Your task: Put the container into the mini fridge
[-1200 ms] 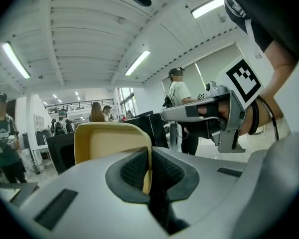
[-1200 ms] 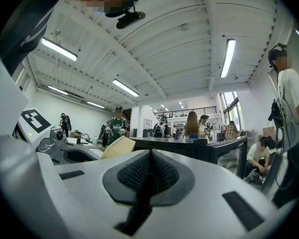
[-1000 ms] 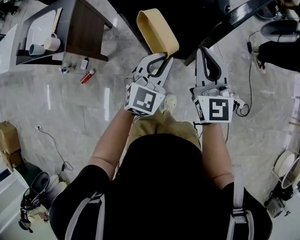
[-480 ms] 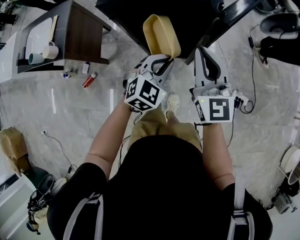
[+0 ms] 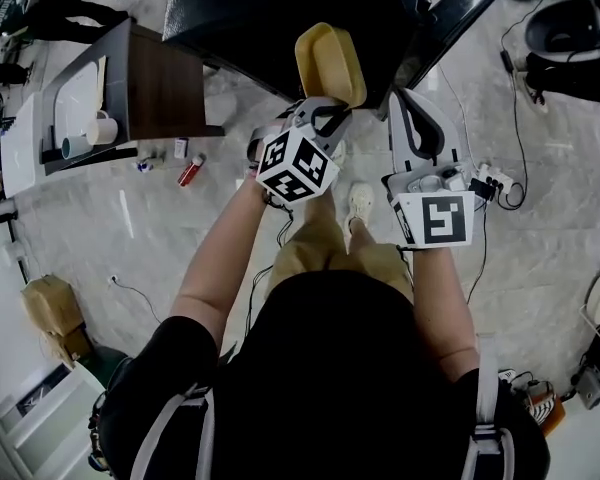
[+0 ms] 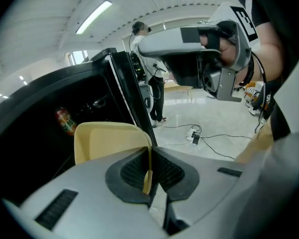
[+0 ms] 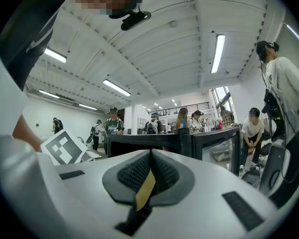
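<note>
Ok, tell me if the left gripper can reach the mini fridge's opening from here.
Probably yes: the left gripper, shut on the container, faces the mini fridge, its door open, nothing between.

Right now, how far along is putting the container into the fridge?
Done: the fridge door stands open and the container is picked up. In hand: the left gripper, shut on its rim, holds it at the fridge opening. Left: set it inside and release. The right gripper is shut beside it.
</note>
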A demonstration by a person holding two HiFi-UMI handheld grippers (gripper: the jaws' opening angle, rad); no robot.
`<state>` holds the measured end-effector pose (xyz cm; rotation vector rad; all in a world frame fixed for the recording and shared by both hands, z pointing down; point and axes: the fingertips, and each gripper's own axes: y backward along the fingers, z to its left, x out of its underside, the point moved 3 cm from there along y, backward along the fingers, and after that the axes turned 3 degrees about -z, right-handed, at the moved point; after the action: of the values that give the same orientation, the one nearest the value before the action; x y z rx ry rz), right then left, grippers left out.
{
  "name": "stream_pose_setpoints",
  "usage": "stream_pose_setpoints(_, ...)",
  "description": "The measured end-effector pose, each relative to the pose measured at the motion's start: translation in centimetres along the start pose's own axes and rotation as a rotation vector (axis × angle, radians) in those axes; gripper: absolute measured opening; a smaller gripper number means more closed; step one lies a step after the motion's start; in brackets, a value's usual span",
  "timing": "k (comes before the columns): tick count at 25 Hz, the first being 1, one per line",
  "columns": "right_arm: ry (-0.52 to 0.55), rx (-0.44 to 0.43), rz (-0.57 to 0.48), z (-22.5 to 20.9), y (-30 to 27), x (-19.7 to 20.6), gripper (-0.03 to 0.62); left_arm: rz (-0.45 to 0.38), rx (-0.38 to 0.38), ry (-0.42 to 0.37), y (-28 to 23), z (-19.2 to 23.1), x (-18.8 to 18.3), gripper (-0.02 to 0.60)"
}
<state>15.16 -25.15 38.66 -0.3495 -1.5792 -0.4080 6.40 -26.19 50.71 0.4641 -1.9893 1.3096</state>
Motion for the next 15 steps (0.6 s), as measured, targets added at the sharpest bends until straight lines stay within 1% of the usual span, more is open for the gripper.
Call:
stream_pose_setpoints(4,-0.041,0.024,-0.017,-0.8,-0.8,0.1,0.037,0.043,0.059,-0.034,-2.0,0.8,0.3,0.032)
stream_pose_setpoints(10,-0.055,0.026,0.017,-1.1,-2.1,1.3,0.037,0.095,0.145,-0.057,-4.7,2.2,1.3,0.032)
stream_pose_setpoints(15,-0.071,0.045,0.029,-1.9,-3.6,2.2,0.037,0.131,0.187,-0.081,-6.8,3.8,2.5,0.032)
